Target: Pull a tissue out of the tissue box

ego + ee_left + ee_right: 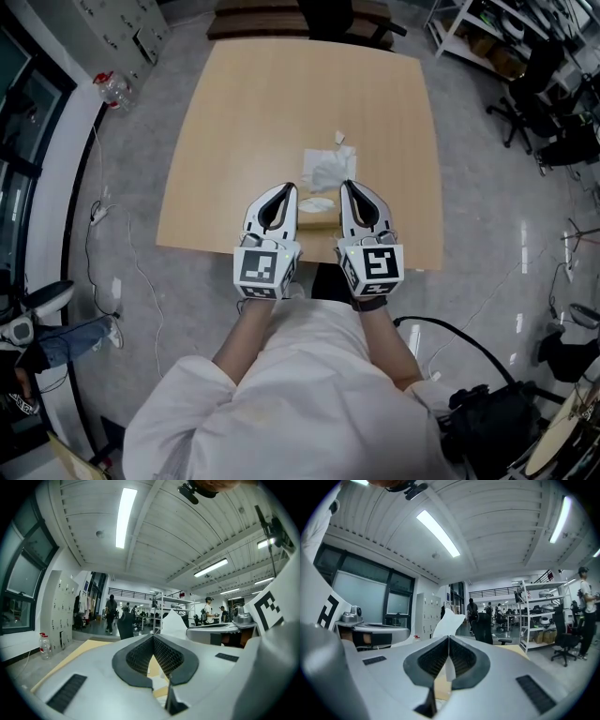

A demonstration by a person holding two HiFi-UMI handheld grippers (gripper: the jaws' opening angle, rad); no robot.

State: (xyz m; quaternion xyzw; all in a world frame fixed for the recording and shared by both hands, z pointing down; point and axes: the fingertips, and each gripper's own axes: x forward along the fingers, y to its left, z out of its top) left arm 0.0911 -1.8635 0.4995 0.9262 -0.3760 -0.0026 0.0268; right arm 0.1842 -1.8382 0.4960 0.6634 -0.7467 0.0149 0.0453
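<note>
2 grippers [292, 187] [345, 184], 1 tissue [325, 172], 1 tissue box [319, 222]

Between left tool [285, 190], right tool [348, 187]: tissue box [317, 223]; tissue [326, 171] atop.

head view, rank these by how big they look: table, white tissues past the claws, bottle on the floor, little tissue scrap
1. table
2. white tissues
3. bottle, though it sits on the floor, farther from the camera, so its true size is unsure
4. tissue scrap

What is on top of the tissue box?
White tissue covers the tissue box top, pinched by the shut right gripper. The box's opening cannot be seen beneath it.
</note>
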